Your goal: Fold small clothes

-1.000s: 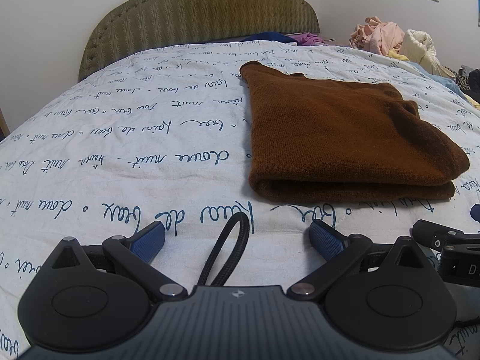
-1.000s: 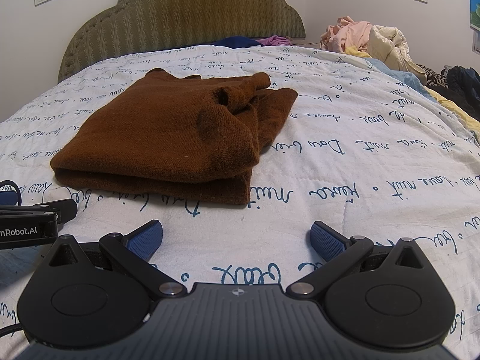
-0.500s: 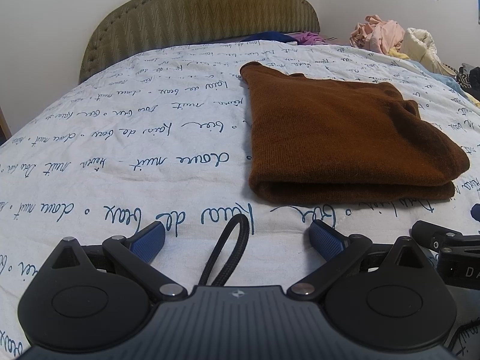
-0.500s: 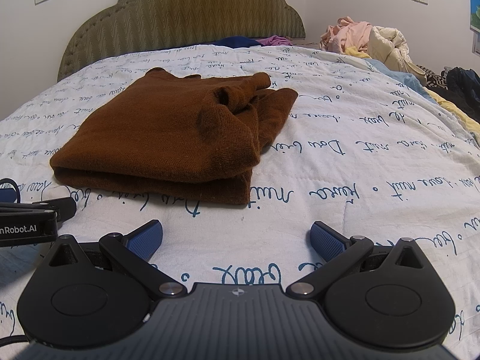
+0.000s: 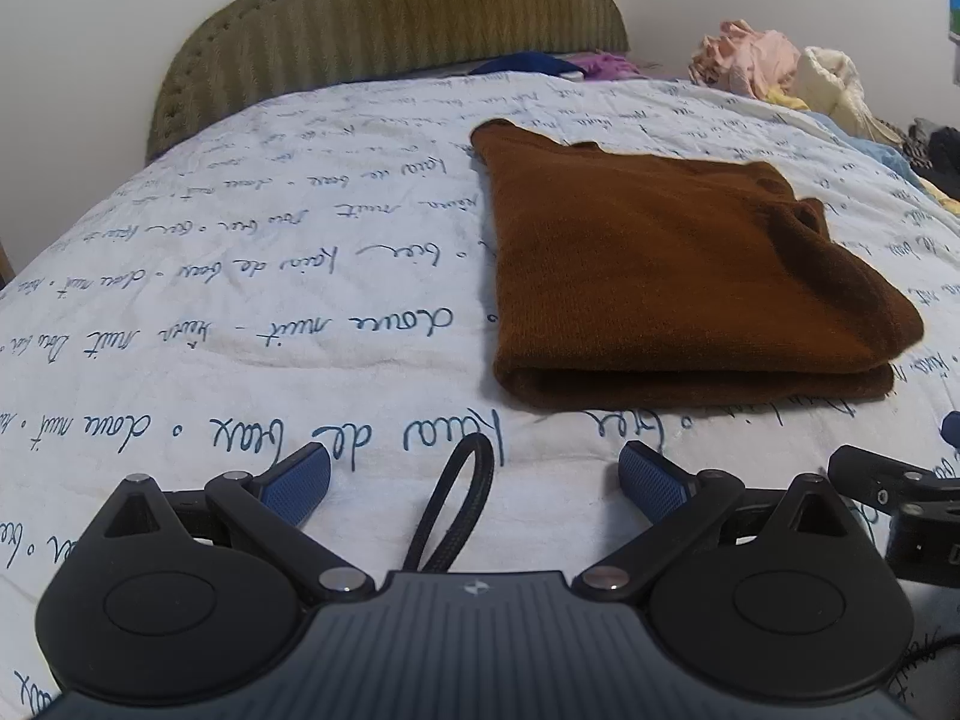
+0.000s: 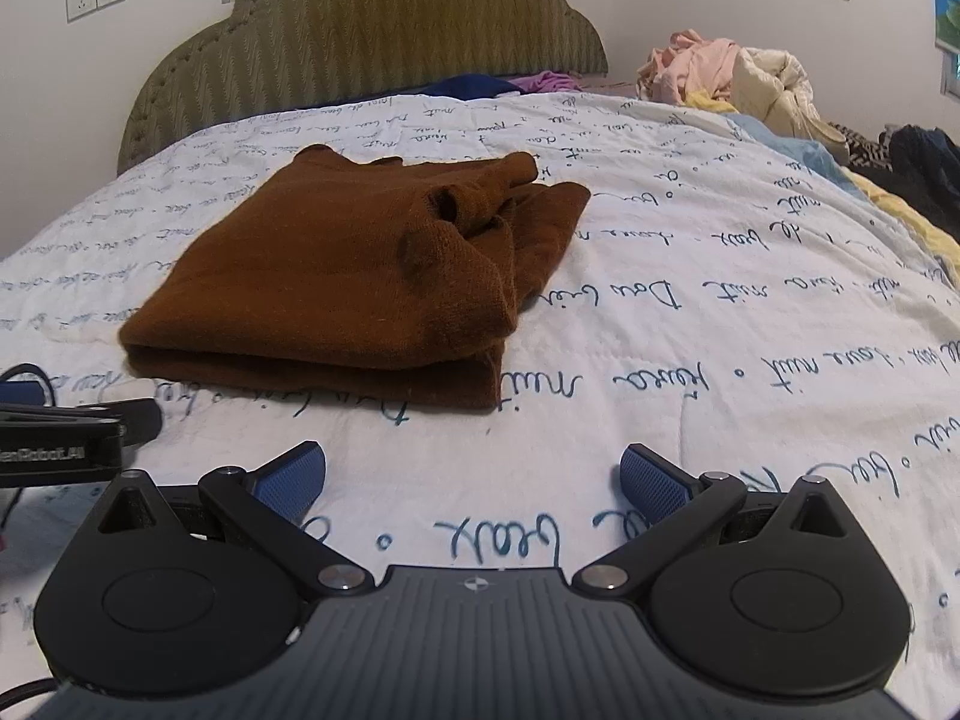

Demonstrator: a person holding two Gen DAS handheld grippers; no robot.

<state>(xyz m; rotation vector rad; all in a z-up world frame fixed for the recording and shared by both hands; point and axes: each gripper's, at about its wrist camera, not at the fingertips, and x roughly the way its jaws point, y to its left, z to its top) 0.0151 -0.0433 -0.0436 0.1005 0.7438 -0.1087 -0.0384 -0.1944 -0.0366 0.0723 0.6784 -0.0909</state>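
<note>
Lying folded on the white bedspread printed with blue script, the brown sweater fills the centre-right of the left wrist view, its doubled edge facing the camera. At the bottom of that frame the left gripper has its jaws spread wide with nothing between them but bedspread and a black cord loop; it sits near the sweater without touching it. At the lower right edge, part of the other tool shows.

In the right wrist view, the sweater sits centre-left, with a rumpled sleeve end at its upper right. The right gripper at the bottom is likewise wide apart and empty, short of the garment. A green headboard spans the top, and a heap of clothes lies at upper right.
</note>
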